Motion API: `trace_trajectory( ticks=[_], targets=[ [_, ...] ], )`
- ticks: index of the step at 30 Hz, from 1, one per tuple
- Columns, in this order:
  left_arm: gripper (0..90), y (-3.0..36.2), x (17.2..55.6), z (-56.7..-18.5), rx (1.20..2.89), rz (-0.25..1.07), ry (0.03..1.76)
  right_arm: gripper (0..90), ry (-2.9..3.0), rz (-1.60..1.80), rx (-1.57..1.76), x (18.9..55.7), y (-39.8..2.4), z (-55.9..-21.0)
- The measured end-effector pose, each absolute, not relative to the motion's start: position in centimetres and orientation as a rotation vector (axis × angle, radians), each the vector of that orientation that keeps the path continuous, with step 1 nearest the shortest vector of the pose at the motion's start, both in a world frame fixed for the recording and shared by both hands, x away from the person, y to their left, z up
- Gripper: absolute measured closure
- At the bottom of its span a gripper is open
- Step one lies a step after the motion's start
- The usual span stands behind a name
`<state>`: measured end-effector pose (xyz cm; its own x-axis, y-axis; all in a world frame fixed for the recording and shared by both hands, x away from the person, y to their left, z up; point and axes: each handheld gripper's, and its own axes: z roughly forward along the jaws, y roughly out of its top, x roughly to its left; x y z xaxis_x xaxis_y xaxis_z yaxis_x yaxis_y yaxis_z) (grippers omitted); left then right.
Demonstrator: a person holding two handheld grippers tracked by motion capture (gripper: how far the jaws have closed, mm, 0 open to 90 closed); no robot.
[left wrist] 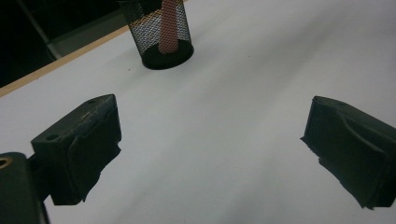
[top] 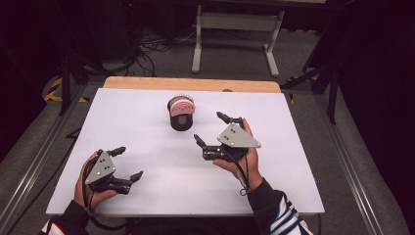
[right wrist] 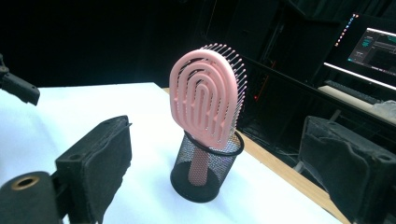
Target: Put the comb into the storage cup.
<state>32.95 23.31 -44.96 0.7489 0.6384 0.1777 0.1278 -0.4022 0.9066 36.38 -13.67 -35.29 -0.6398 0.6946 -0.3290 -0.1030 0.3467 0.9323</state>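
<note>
A pink hairbrush (top: pixel 181 106) (right wrist: pixel 205 100) stands handle-down in a black mesh cup (top: pixel 180 121) (right wrist: pixel 205 172) (left wrist: pixel 161 35) on the far middle of the white table top (top: pixel 147 142). My right gripper (top: pixel 211 129) (right wrist: pixel 215 168) is held just right of the cup, jaws open and pointing at it, with the cup and brush framed between them but farther off. My left gripper (top: pixel 128 162) (left wrist: pixel 210 154) rests at the near left of the table, open, with bare table between its jaws.
The white top lies on a wooden table whose edge (top: pixel 191 84) shows at the back. Behind it stand a white table frame (top: pixel 235 34) and cables on a grey floor. A lit monitor (right wrist: pixel 373 51) sits in the dark to one side.
</note>
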Motion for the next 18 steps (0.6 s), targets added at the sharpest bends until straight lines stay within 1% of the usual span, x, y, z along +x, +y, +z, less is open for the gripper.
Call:
trace_trajectory(
  ticks=[18],
  targets=[
    [4.9,23.06,32.89,-45.05,1.942,0.626,0.578,10.1,1.863,1.34,0.515,35.64,-14.51,-35.8]
  ],
)
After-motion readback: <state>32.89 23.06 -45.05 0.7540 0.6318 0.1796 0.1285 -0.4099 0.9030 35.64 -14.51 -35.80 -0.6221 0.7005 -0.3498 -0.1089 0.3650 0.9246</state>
